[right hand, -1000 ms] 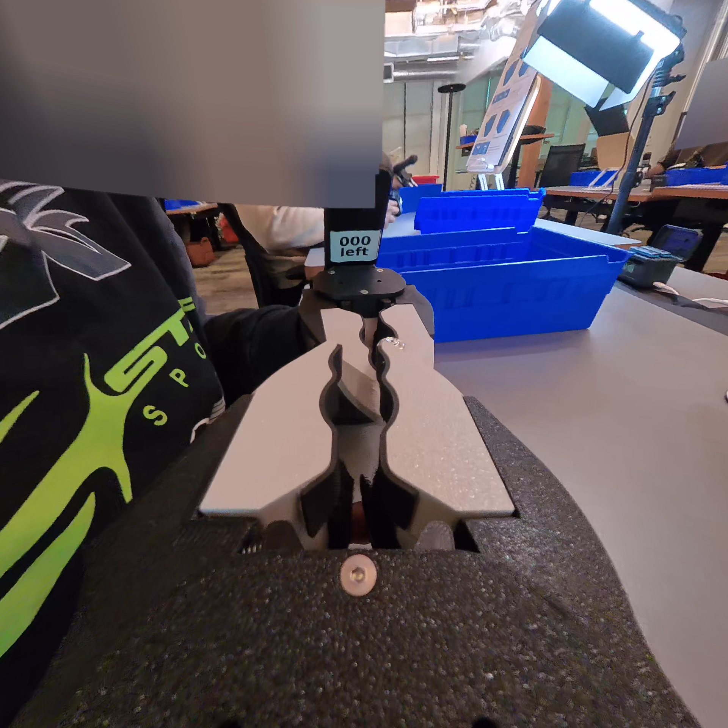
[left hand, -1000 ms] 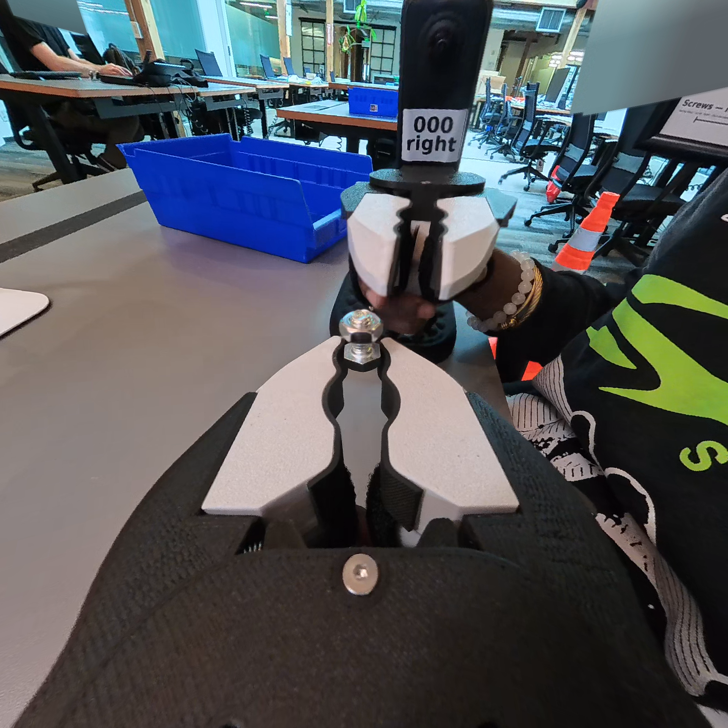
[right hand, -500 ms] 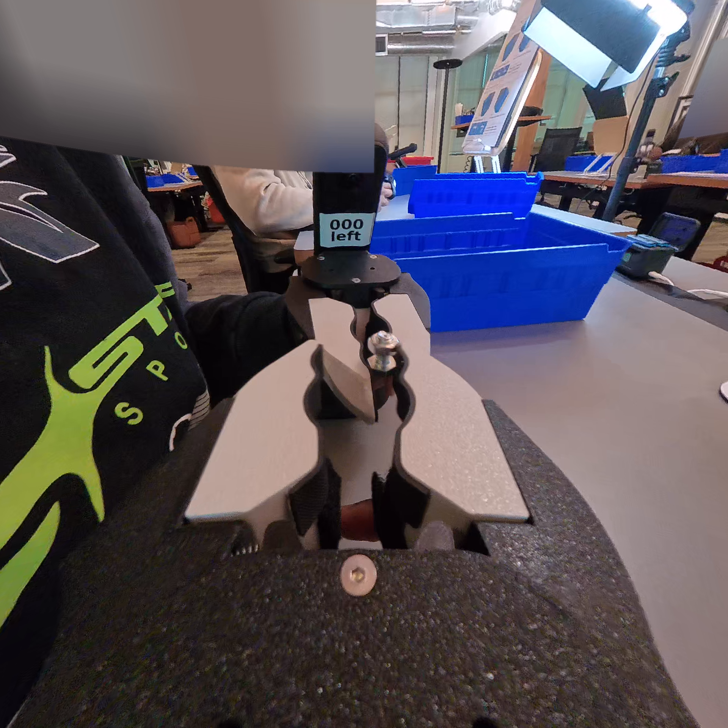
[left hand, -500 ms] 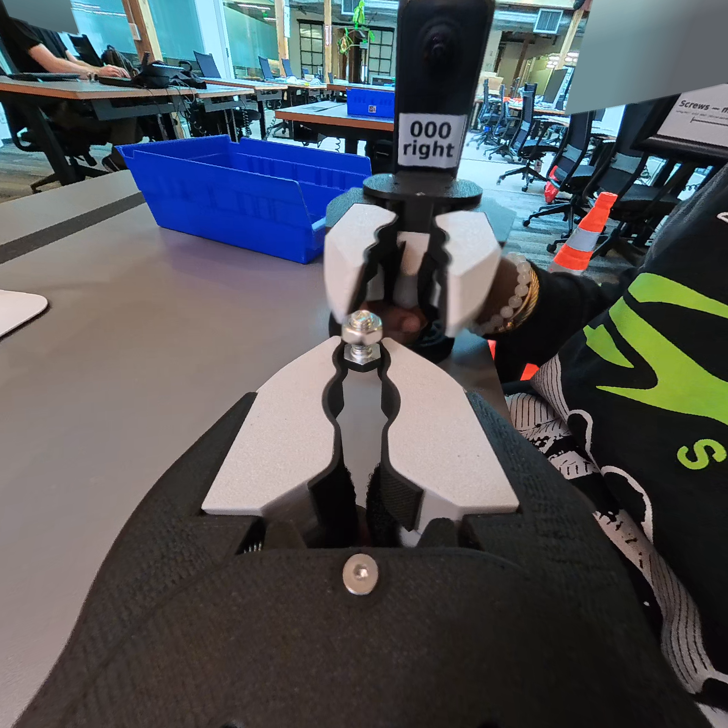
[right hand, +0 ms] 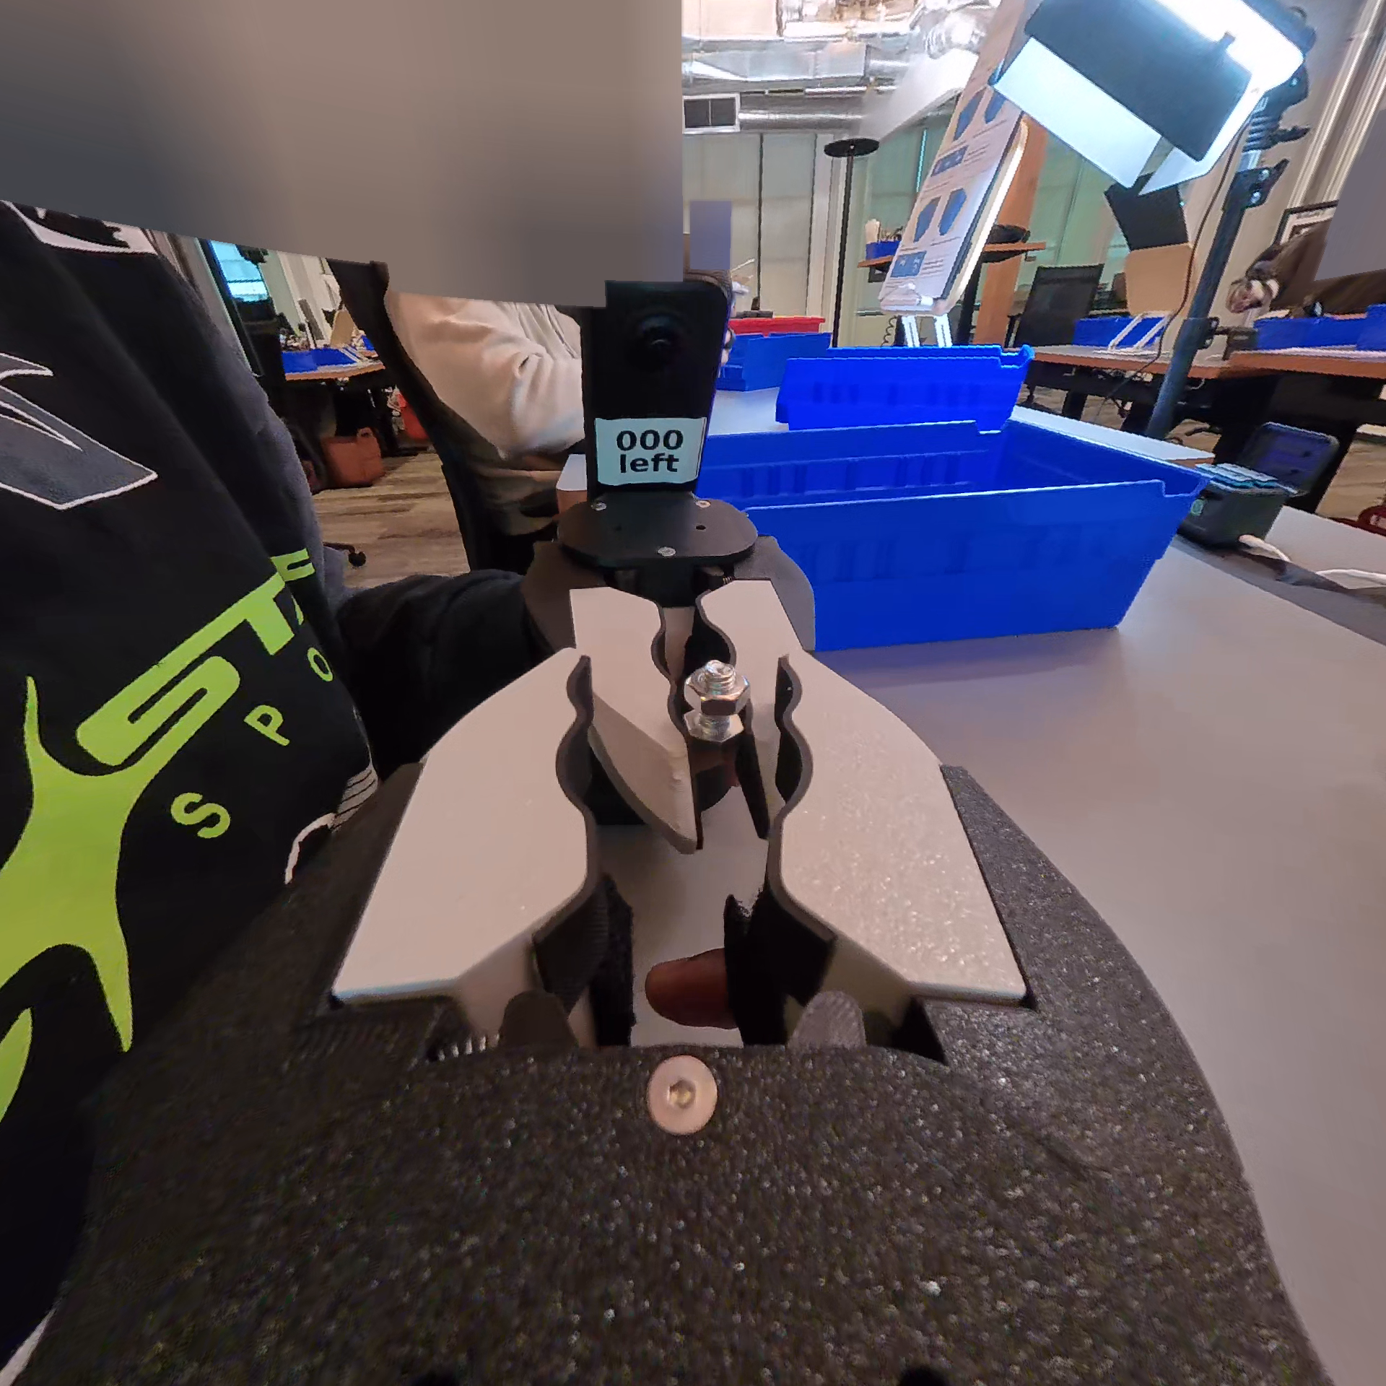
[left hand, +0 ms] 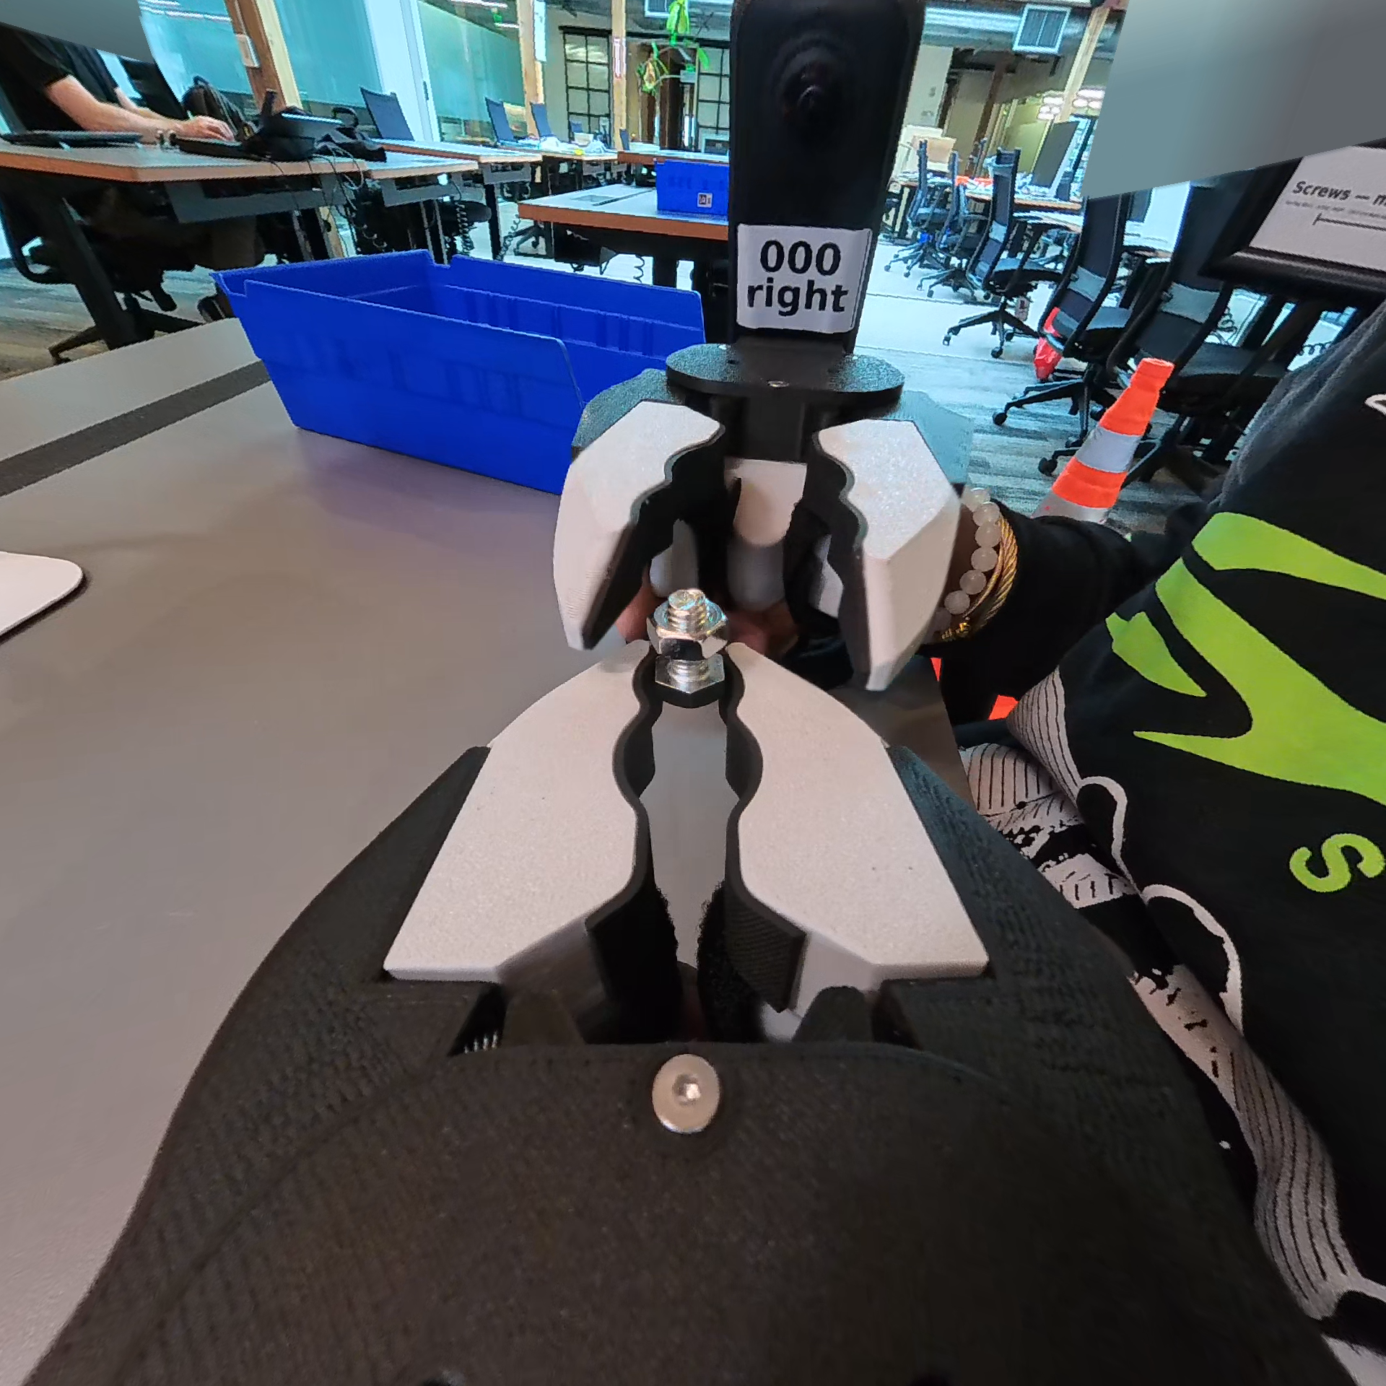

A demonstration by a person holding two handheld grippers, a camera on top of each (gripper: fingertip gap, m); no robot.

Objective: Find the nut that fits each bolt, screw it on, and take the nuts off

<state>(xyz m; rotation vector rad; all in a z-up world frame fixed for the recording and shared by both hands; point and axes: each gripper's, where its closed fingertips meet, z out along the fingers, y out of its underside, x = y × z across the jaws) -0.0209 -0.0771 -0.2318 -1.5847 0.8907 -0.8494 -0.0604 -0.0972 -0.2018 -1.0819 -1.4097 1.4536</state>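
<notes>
A silver bolt (left hand: 686,671) stands upright with a hex nut (left hand: 686,636) threaded near its top. My left gripper (left hand: 686,679) is shut on the bolt's head and holds it above the grey table (left hand: 225,675). My right gripper (left hand: 735,652) faces it, open, with its fingers on either side of the nut and not touching it. In the right wrist view the right gripper (right hand: 680,664) is wide open, and the nut (right hand: 716,688) and bolt (right hand: 712,724) sit between its tips, nearer the right finger. The left gripper (right hand: 712,742) shows there head-on.
A blue bin (left hand: 420,360) stands on the table behind the grippers and also shows in the right wrist view (right hand: 975,555). A white flat object (left hand: 30,585) lies at the left edge. The person's black shirt (left hand: 1237,675) is close on one side. An orange cone (left hand: 1110,442) stands on the floor. Some 4 centimetres of space lies between my two pairs of fingers.
My right gripper has opened from shut and moved in, so its fingers now straddle the nut. My left gripper has kept its hold on the bolt without moving.
</notes>
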